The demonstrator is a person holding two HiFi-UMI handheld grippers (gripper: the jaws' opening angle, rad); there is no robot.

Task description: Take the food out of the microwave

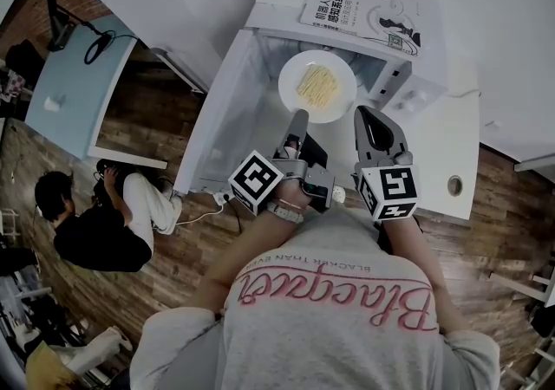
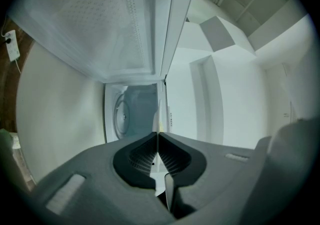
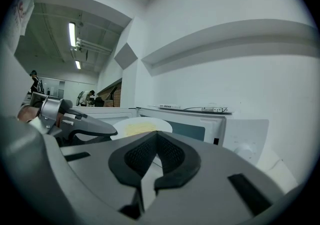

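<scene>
**A:** Where was the food?

**B:** It was a flat heap of pale noodles [image 1: 318, 85] on a white plate [image 1: 290, 68]. The plate was held in the air just outside the mouth of the microwave [image 1: 408, 76], above the table [image 1: 451, 154], between the oven and the table's near edge. The door [image 1: 221, 111] stood swung wide toward the table's left edge.

**A:** And what had hold of it?

**B:** The left gripper [image 1: 298, 118] did, with its jaws pinched on the plate's near rim. The right gripper [image 1: 375, 130] hung just beside it, jaws pressed together on nothing.

**A:** How would it handle?

**B:** I judged the plate stiff, glazed and breakable, and probably slick under the pads. Held by one edge, its whole weight levered on that single pinch, so it could sag or slip. The noodles looked loose and would likely slide if the plate tipped. The rim was the only place to grip, taken deep and kept level. A second grip on the rim's right side would have steadied it.
</scene>
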